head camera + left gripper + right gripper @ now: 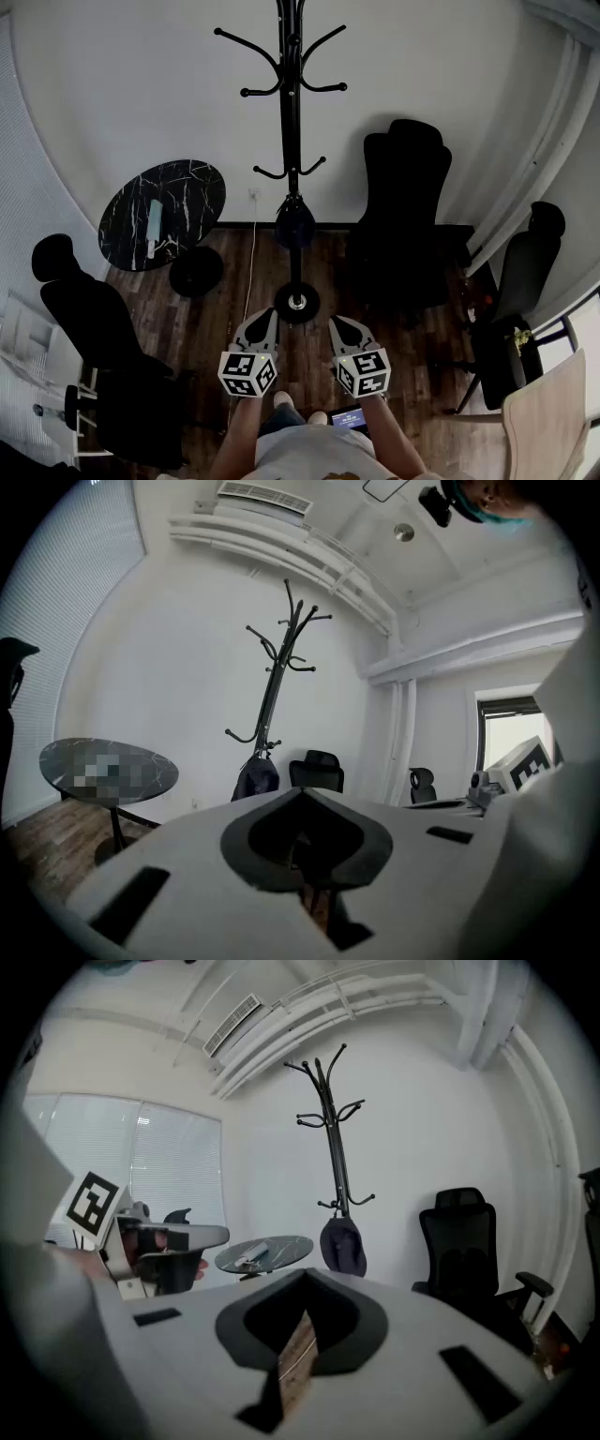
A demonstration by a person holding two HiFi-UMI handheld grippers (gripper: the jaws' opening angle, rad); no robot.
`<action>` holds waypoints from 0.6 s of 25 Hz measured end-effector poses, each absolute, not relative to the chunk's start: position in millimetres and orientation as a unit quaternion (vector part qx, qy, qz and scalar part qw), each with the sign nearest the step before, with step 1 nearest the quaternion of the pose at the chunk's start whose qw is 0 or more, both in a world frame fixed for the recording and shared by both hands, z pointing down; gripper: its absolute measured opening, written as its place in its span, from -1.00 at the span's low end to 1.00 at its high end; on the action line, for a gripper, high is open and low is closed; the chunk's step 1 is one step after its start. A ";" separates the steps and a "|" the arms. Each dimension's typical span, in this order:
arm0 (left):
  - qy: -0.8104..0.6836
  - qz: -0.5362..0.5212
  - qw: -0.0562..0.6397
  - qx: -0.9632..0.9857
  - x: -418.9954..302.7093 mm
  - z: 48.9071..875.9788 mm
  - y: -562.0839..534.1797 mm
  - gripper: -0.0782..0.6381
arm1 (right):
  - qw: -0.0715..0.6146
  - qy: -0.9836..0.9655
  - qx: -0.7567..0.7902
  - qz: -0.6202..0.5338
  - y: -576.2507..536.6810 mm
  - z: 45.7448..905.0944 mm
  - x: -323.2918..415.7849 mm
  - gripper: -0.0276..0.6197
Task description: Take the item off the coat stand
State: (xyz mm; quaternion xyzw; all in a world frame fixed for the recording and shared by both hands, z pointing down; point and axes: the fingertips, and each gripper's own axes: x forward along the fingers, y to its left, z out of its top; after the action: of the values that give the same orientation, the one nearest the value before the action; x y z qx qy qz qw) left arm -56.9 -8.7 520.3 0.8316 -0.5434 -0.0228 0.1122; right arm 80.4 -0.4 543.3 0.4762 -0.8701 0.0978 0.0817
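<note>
In the head view, a round marble table (pixel 161 214) is seen at about 10 o'clock from the grippers, and a dark chair (pixel 89 319) at 9 o'clock. The stand's round base (pixel 297 302) on the wooden floor (pixel 216 309) is shown by this view alone; in both gripper views it is hidden behind the jaws.

The left gripper (pixel 261 323) is held low, and its jaws are closed together with nothing between them, as is confirmed in the left gripper view (pixel 305 855). A bright window (pixel 511 728) at 3 o'clock and a ceiling vent (pixel 262 497) at 12 o'clock are given only by that view.

The coat stand (pixel 292 112) is placed against the white wall. The dark item (pixel 295 223) is hung low on its pole, under the lowest hooks and above the base. It lies at about 1 o'clock from the left gripper and 11 o'clock from the right gripper, well apart from both. In the left gripper view the dark item (pixel 255 778) is seen at 11 o'clock above the jaws; in the right gripper view it (pixel 342 1246) is seen at 1 o'clock.

The right gripper (pixel 345 330) is likewise closed and empty, only floor being glimpsed through the slit between its jaws (pixel 302 1335). Window blinds (pixel 159 1166) at 10 o'clock are shown only by the right gripper view. A black office chair (pixel 405 216) is stood just right of the stand.
</note>
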 end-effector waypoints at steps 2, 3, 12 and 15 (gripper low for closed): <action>-0.543 -0.022 0.112 0.832 -56.4 520.7 -8.6 -0.73 | 0.083 -0.869 0.477 0.099 -0.3 544.1 81.3 -0.88; -0.543 -0.021 0.112 0.832 -56.1 520.9 -8.4 -0.73 | 0.083 -0.869 0.478 0.099 -0.1 544.2 81.8 -0.88; -0.544 -0.016 0.110 0.832 -52.4 521.7 -3.1 -0.73 | 0.083 -0.870 0.476 0.102 6.0 546.3 86.1 -0.88; -0.541 -0.012 0.109 0.834 -47.7 521.3 -3.5 -0.73 | 0.090 -0.870 0.475 0.094 7.6 546.2 87.7 -0.88</action>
State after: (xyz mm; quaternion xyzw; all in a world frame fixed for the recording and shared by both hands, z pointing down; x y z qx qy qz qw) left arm -47.7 -3.5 521.3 0.8338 -0.5411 -0.0120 0.1091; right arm 87.7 7.6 546.2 0.4752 -0.8701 0.0944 0.0903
